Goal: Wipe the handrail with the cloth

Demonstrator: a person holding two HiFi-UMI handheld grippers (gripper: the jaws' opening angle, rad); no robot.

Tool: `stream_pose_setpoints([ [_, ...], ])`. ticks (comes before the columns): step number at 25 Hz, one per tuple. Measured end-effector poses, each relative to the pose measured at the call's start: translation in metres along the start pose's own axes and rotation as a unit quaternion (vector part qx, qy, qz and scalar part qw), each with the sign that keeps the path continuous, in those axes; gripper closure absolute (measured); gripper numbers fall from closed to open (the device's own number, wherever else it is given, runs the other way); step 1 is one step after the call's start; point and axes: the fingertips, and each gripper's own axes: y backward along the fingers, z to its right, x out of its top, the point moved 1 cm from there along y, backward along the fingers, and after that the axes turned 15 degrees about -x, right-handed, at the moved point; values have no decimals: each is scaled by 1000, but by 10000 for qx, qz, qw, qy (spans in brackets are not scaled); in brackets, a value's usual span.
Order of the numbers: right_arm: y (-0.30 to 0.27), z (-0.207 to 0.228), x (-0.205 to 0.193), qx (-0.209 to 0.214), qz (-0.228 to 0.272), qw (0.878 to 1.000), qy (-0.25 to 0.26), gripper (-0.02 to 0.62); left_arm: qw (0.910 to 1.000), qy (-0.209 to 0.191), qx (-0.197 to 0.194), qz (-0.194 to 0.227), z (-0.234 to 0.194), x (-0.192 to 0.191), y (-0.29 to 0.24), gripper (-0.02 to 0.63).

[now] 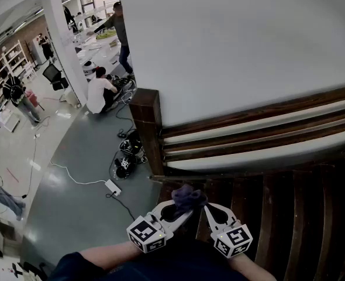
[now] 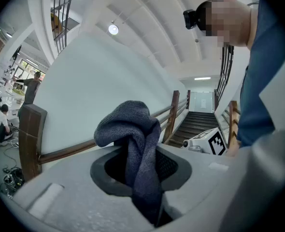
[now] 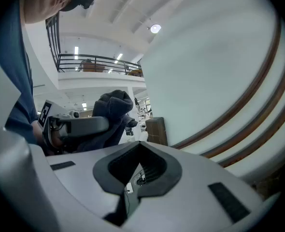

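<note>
A dark wooden handrail (image 1: 260,113) runs along the white wall from a newel post (image 1: 146,113). My left gripper (image 1: 183,209) is shut on a grey-purple cloth (image 1: 189,196), just below and in front of the post's base. In the left gripper view the cloth (image 2: 130,129) bunches up out of the left gripper (image 2: 142,178), with the handrail (image 2: 70,150) behind it. My right gripper (image 1: 209,211) is close beside the left, shut with nothing in it. The right gripper view shows the right gripper (image 3: 137,170), the cloth (image 3: 112,105) to its left and the handrail (image 3: 249,93) on the right.
Dark wooden stair treads (image 1: 289,215) lie below me to the right. Down on the lower floor are cables, a power strip (image 1: 112,186), equipment (image 1: 128,154), a seated person (image 1: 99,89) and others standing. A second railing (image 2: 229,124) flanks the stairs.
</note>
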Motion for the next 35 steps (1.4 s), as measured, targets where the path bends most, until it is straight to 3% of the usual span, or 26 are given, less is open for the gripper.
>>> stream_pose_setpoints([
  [25,-10,-27,13,81,-9,9999,85,586,9998,-94,35,146,-3,16,30,509],
  [35,-55,-40,12,389,-91,9992,73,586,9979,118,564,307,-48,16,58,509],
])
